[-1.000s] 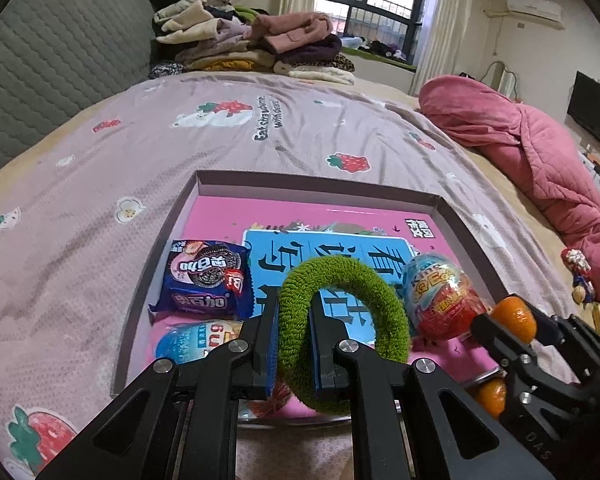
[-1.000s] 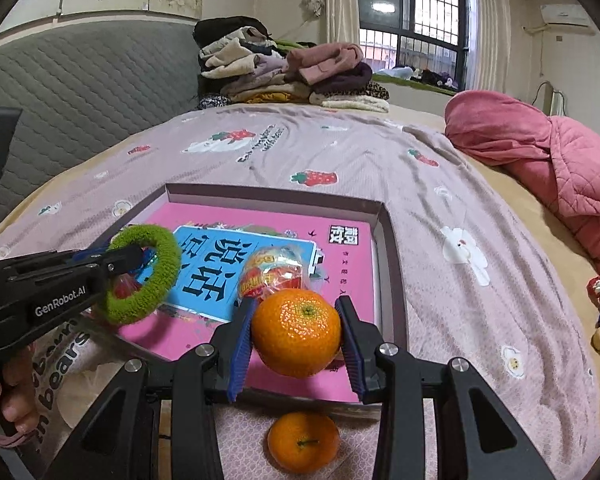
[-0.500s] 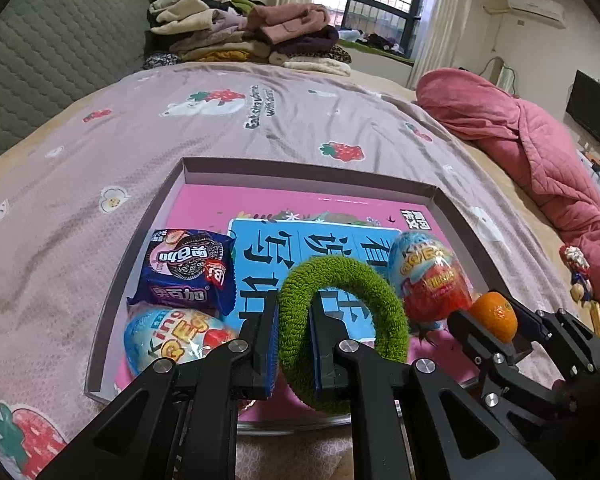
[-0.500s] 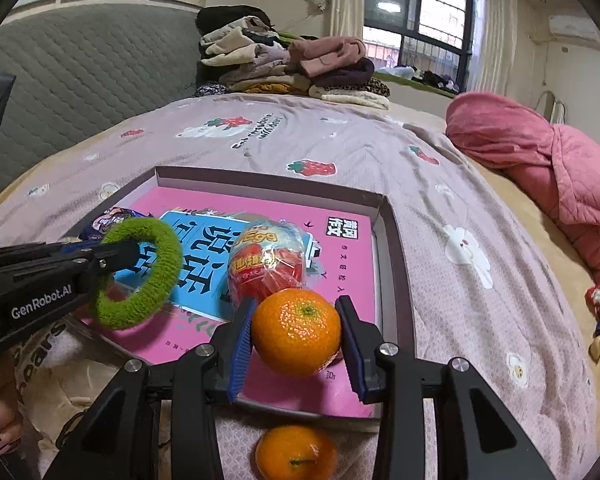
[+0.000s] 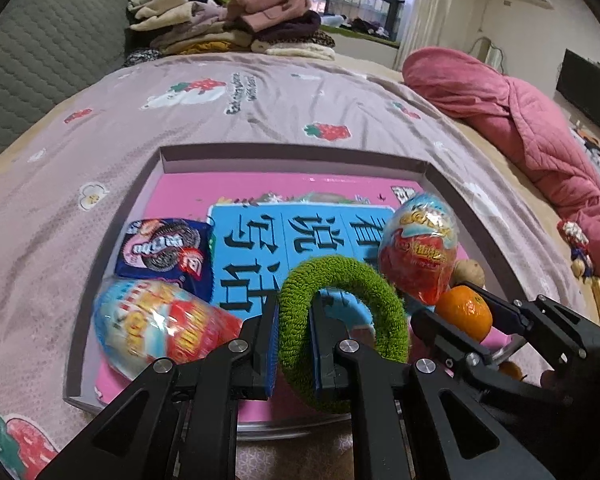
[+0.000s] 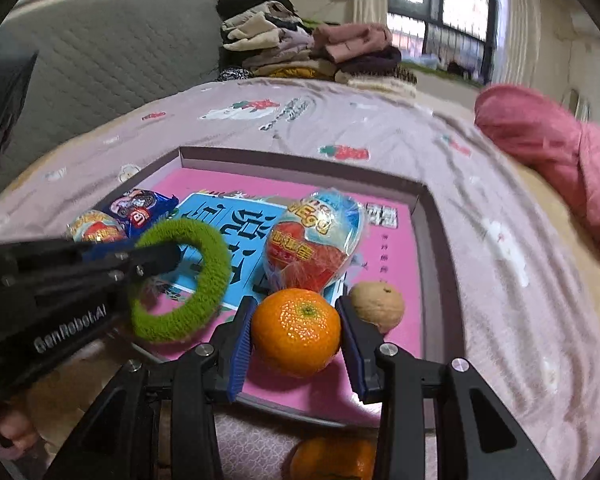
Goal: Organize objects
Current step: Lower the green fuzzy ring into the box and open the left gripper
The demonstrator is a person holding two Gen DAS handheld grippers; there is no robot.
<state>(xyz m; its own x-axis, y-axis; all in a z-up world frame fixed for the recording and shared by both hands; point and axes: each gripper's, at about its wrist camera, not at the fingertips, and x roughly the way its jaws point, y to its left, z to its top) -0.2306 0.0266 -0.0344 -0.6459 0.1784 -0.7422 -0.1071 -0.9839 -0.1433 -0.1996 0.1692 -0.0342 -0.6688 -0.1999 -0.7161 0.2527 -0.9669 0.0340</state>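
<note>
**Between both pairs of fingers: a green ring and an orange, held over the box**

Between the fingers of the left gripper (image 5: 293,344) a fuzzy green ring (image 5: 342,332) is standing on edge, the blue pads squeezing its near side nearly flat while the rest of the loop is arching up and away past the fingertips. Beyond those fingertips the shallow box (image 5: 456,200) is lying on the bedspread (image 5: 260,96), a pink and blue book (image 5: 300,236) covering its floor. Ahead and left of the left fingers a blue cookie packet (image 5: 166,254) is resting on the book, with a wrapped toy egg (image 5: 160,328) just beside the left finger. Ahead and right of them a second wrapped egg (image 5: 420,252) is lying on the book.

The right gripper (image 6: 296,332) is clamping an orange (image 6: 296,330), the pads pressing its two sides. Just outside its right finger a walnut (image 6: 378,306) is sitting on the book, and the second egg is lying straight ahead of the fingertips. Below the fingers, outside the box's near wall, another orange (image 6: 334,458) is lying on the bedspread. Far beyond both grippers, folded clothes (image 6: 312,54) are stacked and a pink quilt (image 5: 520,120) is bunched up.
</note>
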